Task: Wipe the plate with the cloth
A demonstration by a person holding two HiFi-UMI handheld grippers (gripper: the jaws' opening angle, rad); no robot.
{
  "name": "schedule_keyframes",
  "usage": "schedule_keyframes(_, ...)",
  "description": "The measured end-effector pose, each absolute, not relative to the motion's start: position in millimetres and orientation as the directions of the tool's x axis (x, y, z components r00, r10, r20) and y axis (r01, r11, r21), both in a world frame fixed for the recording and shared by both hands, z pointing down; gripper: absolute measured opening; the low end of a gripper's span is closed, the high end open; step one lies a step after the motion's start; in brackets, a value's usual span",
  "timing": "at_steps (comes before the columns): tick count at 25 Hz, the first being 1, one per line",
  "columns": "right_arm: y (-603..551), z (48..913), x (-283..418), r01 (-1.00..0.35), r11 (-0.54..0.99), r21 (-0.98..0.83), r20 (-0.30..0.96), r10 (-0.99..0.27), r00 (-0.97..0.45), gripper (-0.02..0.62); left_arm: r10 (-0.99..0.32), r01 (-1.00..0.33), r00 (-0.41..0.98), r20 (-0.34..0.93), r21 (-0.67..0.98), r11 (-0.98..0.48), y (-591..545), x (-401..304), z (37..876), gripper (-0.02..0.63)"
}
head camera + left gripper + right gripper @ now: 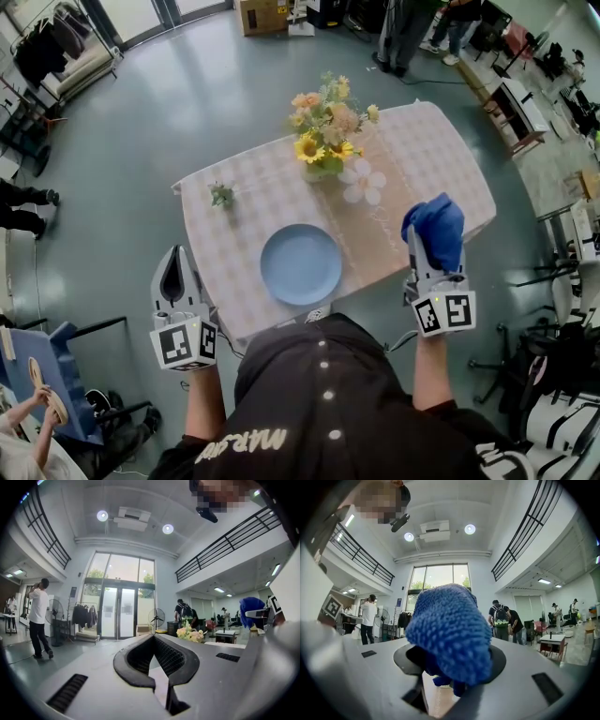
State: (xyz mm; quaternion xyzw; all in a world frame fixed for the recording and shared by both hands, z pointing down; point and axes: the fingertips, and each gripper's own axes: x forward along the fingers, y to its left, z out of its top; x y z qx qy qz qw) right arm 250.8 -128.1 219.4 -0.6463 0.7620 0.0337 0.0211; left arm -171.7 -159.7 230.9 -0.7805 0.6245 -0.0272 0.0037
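Quick status from my end. The right tongs (433, 255) are clamped on the blue cloth (436, 228), which sits bunched up between the jaws and pokes out past the tips. In the right gripper view the cloth (449, 630) fills the middle of the frame, so the grip looks solid.

The left tongs (174, 278) are closed all the way with nothing in them, and they're parked off the near left corner of the desk (450, 159).

The light blue plate (301, 264) lies flat near the front edge of the desk, between the two tongs. The cloth is held up to the plate's right, apart from it and not touching. So I'd call the pick-up done and the wiping itself not yet started. What's left is bringing the cloth down onto the plate and rubbing it around. I can't tell if the plate is dirty.

Writing: nothing on the plate or cloth. Both tongs carry square black-and-white markers. My shirt has white print at the bottom of the head view, but it's cut off and I can't read it properly.
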Motion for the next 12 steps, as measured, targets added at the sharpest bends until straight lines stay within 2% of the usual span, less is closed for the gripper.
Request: schedule_keyframes(12,-131.6,219.0,242.3,-0.984,0.177,0.036,-0.071,-0.981,-0.179,0.193,-0.975,-0.975,0.219,0.037,-0.019,-0.220,-157.4,-171.4,232.2,0.017)
